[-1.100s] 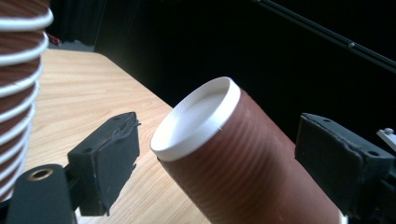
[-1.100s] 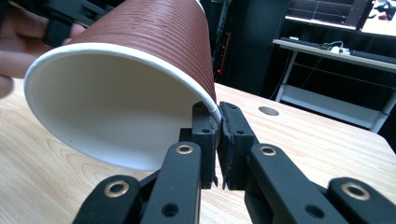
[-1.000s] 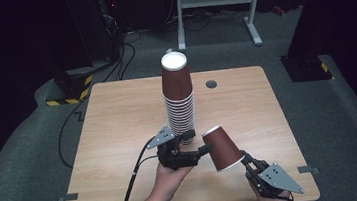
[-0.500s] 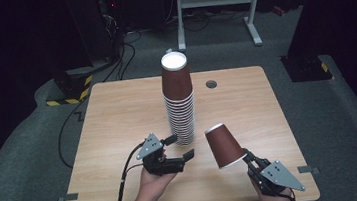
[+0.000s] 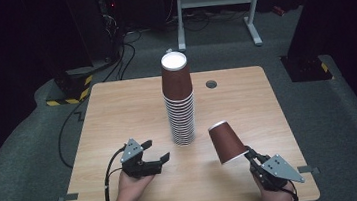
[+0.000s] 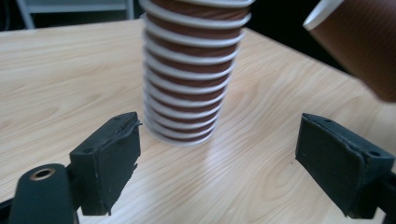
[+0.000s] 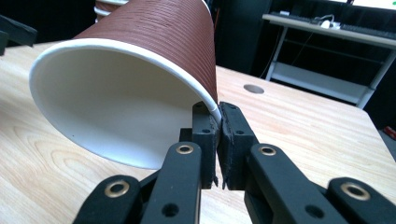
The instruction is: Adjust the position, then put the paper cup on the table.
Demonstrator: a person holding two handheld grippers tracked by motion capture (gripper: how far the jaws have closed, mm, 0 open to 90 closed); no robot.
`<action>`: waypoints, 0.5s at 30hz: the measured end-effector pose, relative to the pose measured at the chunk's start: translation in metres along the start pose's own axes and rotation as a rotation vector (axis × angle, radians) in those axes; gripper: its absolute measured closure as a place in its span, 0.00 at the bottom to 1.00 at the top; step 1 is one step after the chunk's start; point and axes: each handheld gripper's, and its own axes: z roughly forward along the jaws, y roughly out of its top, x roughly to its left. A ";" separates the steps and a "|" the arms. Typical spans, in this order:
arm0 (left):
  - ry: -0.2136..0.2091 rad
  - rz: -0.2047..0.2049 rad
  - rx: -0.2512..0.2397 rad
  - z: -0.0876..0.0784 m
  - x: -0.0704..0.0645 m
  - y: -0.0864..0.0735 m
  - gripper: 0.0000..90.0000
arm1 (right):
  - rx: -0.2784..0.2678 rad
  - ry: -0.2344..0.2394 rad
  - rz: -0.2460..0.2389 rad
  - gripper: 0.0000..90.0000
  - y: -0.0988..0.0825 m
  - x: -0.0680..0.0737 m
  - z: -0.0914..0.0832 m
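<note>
The left tongs [image 5: 155, 151], held low at near left, have empty jaws spread apart and just opening slightly, while the right tongs [image 5: 248, 153], at near right, are pinched tightly together.

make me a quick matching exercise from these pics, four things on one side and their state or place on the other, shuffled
Things:
1. left gripper
2. right gripper
3. cup stack
4. single cup

States:
A. upside down, standing mid-table
B. tilted, held off the table
C. open, holding nothing
D. pinching a cup's rim

Pairs: 1-C, 2-D, 3-A, 4-B
</note>
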 end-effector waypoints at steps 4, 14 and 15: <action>0.047 0.018 0.052 -0.005 0.013 -0.009 0.16 | 0.035 0.009 0.010 0.95 0.001 -0.003 0.002; 0.157 0.036 0.182 -0.011 0.038 -0.029 0.16 | 0.151 0.035 -0.005 0.95 0.017 -0.012 0.007; 0.170 0.039 0.195 -0.011 0.041 -0.033 0.16 | 0.172 0.038 -0.006 0.95 0.021 -0.013 0.008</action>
